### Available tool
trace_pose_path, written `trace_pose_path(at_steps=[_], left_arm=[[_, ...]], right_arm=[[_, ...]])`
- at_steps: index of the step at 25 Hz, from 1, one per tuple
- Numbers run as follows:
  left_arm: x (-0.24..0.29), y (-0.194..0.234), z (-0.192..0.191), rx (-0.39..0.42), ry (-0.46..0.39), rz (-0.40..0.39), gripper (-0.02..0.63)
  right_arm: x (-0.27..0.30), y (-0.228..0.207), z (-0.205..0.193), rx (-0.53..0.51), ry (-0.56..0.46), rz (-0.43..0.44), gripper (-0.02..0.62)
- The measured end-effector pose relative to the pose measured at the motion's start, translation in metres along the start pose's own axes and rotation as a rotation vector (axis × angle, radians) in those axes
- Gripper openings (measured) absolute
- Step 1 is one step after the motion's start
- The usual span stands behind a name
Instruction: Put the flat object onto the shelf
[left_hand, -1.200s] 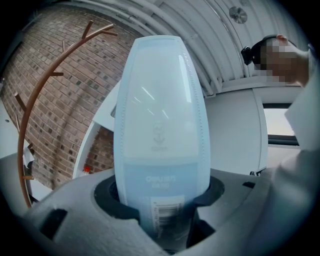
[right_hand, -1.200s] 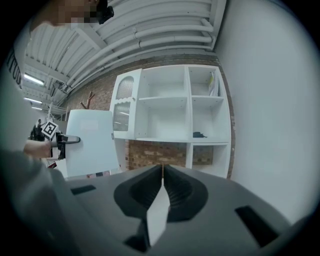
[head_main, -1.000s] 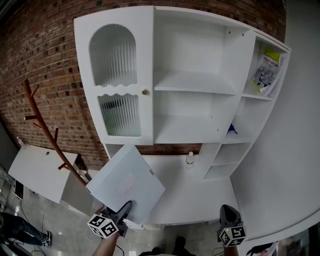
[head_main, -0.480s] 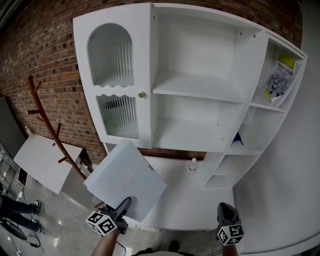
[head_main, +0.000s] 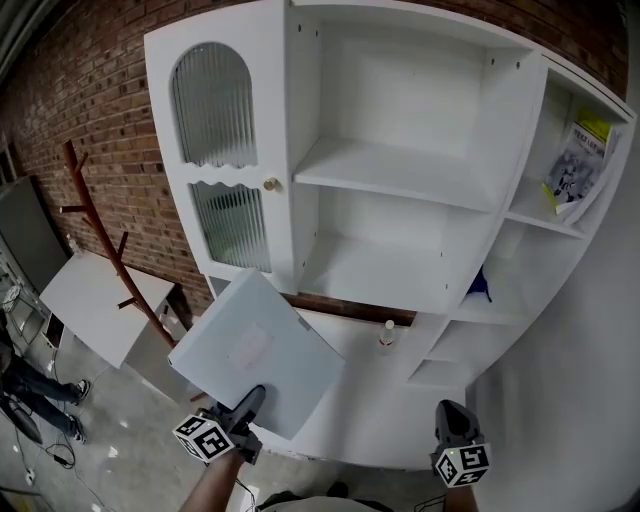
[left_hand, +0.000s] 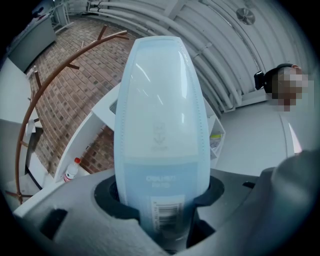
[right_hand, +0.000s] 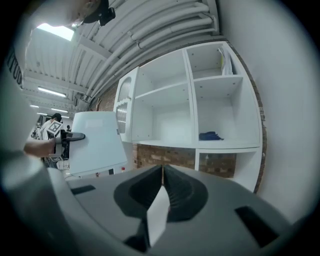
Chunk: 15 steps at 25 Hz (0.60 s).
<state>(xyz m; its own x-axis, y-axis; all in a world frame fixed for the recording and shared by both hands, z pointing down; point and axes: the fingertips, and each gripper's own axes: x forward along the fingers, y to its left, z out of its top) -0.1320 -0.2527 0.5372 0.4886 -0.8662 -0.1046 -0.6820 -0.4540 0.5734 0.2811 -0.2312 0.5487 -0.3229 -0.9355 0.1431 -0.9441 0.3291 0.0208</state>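
Note:
The flat object is a pale blue plastic file case (head_main: 255, 350), held up tilted in front of the white shelf cabinet (head_main: 395, 170). My left gripper (head_main: 245, 405) is shut on the case's near edge; in the left gripper view the case (left_hand: 160, 120) stands up between the jaws and hides most of what is ahead. My right gripper (head_main: 456, 424) hangs low at the right, shut with nothing in it, well apart from the case. In the right gripper view the jaws (right_hand: 162, 176) meet, and the case (right_hand: 97, 140) shows at the left.
The cabinet has a ribbed-glass door (head_main: 215, 160) at left and open shelves at right. A small bottle (head_main: 387, 335) stands on its counter, a blue thing (head_main: 480, 285) and a booklet (head_main: 575, 170) in the side cubbies. A brown coat stand (head_main: 110, 260) and white table (head_main: 95, 300) stand left.
The cabinet has grown larger in the head view as both grippers came nearer to it. The file case has shifted slightly right with the left gripper. Neither gripper's jaws have changed.

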Motion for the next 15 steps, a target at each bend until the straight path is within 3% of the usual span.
trace_pose_path(at_steps=[9, 15], left_arm=[[0.040, -0.028, 0.004, -0.114, -0.068, -0.017, 0.278], [0.068, -0.048, 0.011, -0.117, -0.088, -0.031, 0.278]], right_arm=[[0.020, -0.017, 0.006, -0.020, -0.019, 0.089, 0.032], [0.031, -0.019, 0.010, -0.024, -0.028, 0.125, 0.031]])
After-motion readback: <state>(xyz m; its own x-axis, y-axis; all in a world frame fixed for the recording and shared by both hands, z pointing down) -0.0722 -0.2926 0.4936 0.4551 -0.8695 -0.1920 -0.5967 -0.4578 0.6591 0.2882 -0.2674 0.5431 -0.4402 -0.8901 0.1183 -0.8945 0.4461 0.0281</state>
